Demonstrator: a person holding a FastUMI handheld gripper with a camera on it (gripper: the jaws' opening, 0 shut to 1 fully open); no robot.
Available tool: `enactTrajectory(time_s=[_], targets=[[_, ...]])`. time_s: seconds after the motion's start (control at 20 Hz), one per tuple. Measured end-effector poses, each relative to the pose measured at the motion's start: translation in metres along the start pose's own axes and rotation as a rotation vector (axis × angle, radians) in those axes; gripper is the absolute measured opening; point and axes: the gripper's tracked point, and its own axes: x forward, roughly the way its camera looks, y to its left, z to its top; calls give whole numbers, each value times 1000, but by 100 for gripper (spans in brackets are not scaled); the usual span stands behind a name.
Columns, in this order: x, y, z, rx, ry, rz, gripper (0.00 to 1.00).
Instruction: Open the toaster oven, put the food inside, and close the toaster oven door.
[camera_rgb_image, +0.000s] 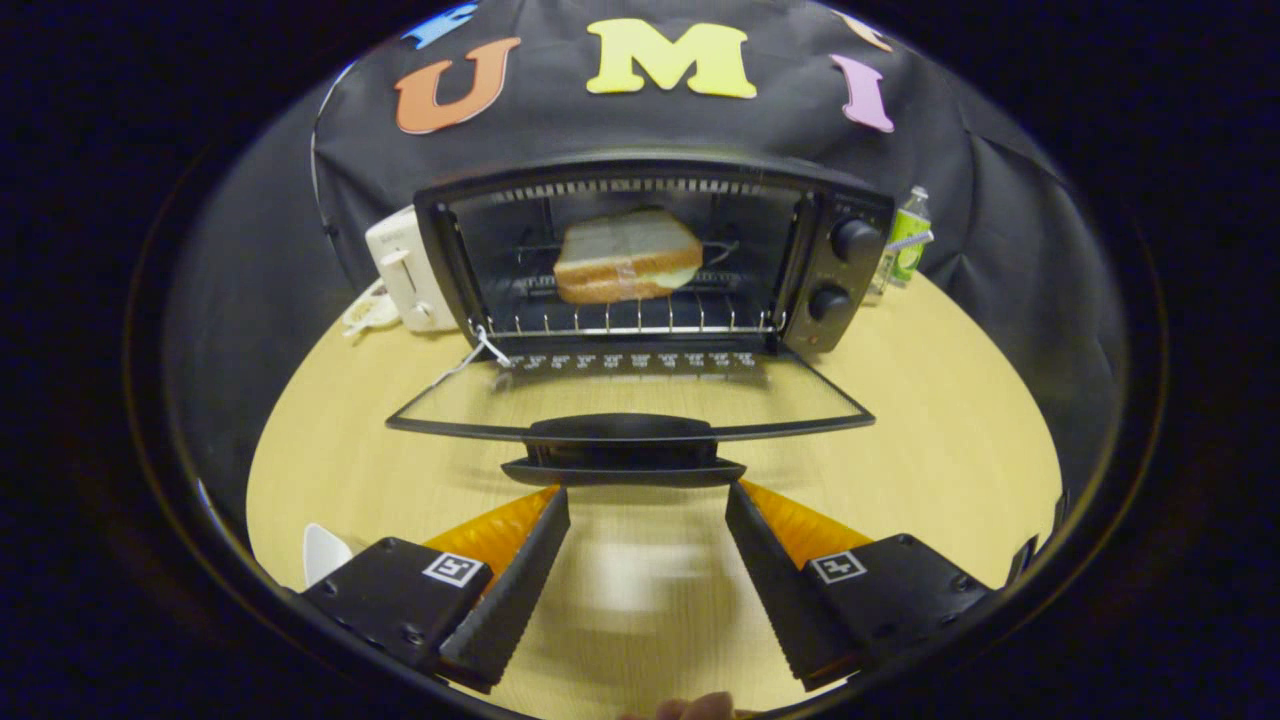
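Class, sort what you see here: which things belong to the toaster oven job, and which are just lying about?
Belong: toaster oven; its open door with handle; sandwich on the rack; gripper, open, just short of the handle.

Lying about: white toaster; green bottle.

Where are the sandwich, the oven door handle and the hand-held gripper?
sandwich (627, 257): gripper view, on its bread face, on the oven rack.
door handle (622, 430): gripper view, middle of the bar, just ahead of the fingers.
hand-held gripper (647, 492): gripper view, midway between its open fingertips.
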Motion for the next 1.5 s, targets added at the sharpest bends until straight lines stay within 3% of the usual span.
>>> enactTrajectory(time_s=[0.35, 0.75, 1.2, 1.5], targets=[[-49, -2, 122, 17, -230, 13, 100], [-182, -12, 235, 17, -496, 36, 100], [-340, -28, 275, -2, -697, 34, 100], [-394, -27, 251, 17, -760, 56, 100]])
